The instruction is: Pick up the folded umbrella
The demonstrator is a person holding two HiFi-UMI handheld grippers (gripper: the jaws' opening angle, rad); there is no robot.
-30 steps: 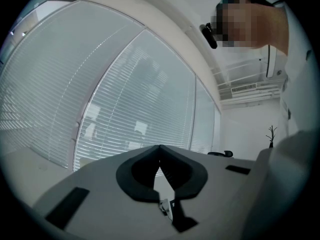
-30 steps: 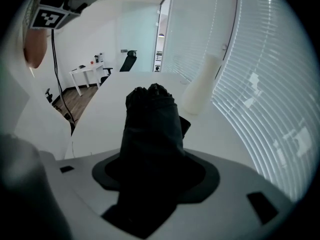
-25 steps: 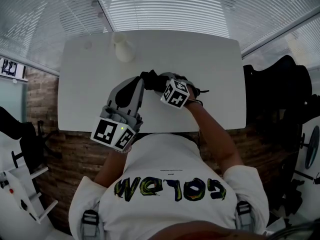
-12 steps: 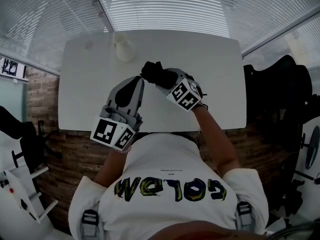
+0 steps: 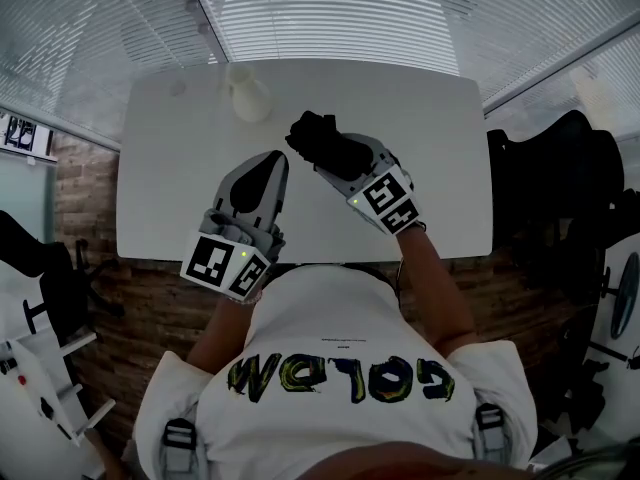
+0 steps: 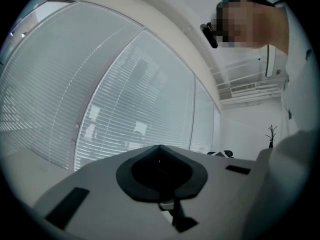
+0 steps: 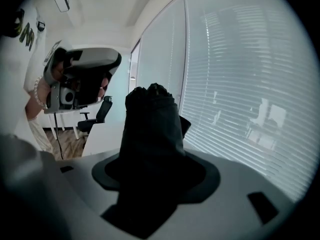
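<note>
Nearest the camera, the left gripper (image 5: 270,163) lies over the front part of the table (image 5: 160,168). Its jaws are together and nothing is between them. It has not shifted over the last second and plays no part in the lift.

Just beyond it, the right gripper (image 5: 335,153) is clamped on the folded umbrella (image 5: 312,133). The right gripper view confirms this: the dark bundle fills the gap between the jaws and sticks out past them, with the window blinds (image 5: 330,13) behind its far end.

Change noted: a second ago this gripper sat low at the table with the umbrella beside the left gripper's tip. Since then it has risen and rolled, so its marker cube (image 5: 388,200) now shows a different face, and the umbrella has travelled with it toward the middle of the table.

Assessment: the umbrella appears to be off the table and carried by the right gripper alone. The head view, looking down, does not show the gap beneath it. The grip looks firm, as the bundle has not slid in the jaws. The pick-up is effectively achieved.

Further back, a white jug (image 5: 245,96) stands near the far edge of the table, well apart from the umbrella.
</note>
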